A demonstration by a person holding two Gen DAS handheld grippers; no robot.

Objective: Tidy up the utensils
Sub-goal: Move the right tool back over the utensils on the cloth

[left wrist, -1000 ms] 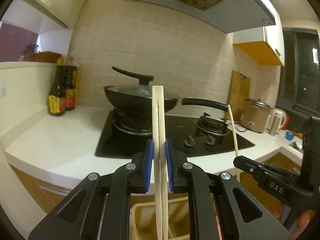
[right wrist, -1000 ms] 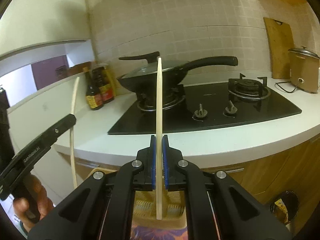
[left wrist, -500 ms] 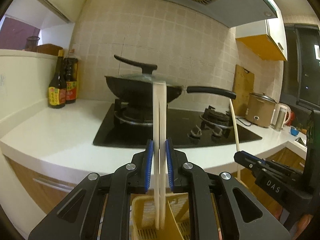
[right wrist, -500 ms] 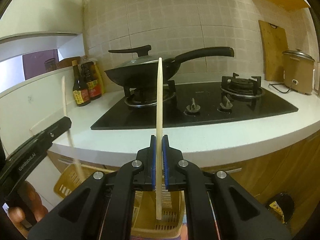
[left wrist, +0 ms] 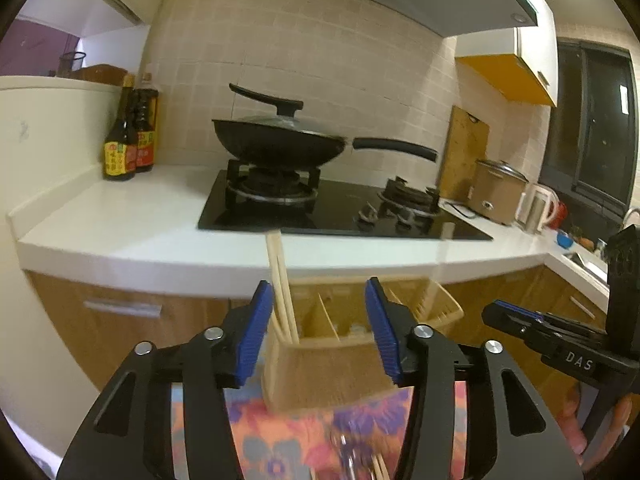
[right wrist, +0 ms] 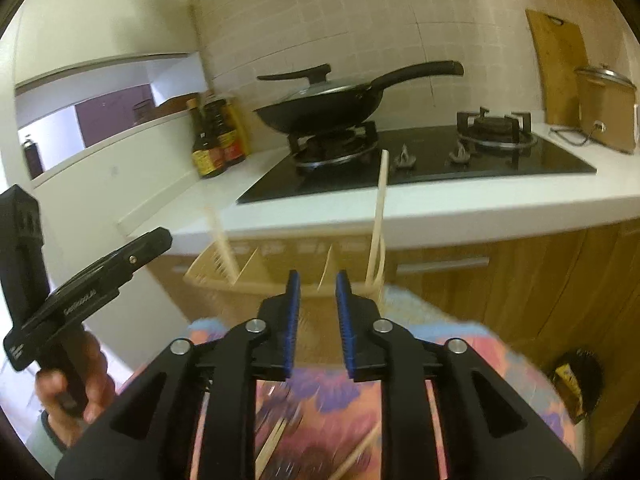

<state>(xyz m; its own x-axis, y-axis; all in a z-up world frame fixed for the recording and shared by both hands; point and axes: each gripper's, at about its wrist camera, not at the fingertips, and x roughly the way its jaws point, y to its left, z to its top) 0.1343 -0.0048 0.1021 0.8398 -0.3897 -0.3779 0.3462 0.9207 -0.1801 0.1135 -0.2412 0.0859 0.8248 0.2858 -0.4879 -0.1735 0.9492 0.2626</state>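
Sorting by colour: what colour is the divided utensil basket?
Pale yellow utensil basket, clearest in the left wrist view.

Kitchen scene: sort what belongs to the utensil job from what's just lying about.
Job:
- pale wooden chopstick pair
- single wooden chopstick
- yellow slotted plastic caddy
- left gripper
- right gripper

Lying about:
- black lidded wok
- dark sauce bottles
- wooden cutting board

White letters "DAS" stand on the right gripper (left wrist: 516, 320); the bottle labels (left wrist: 116, 158) are unreadable.
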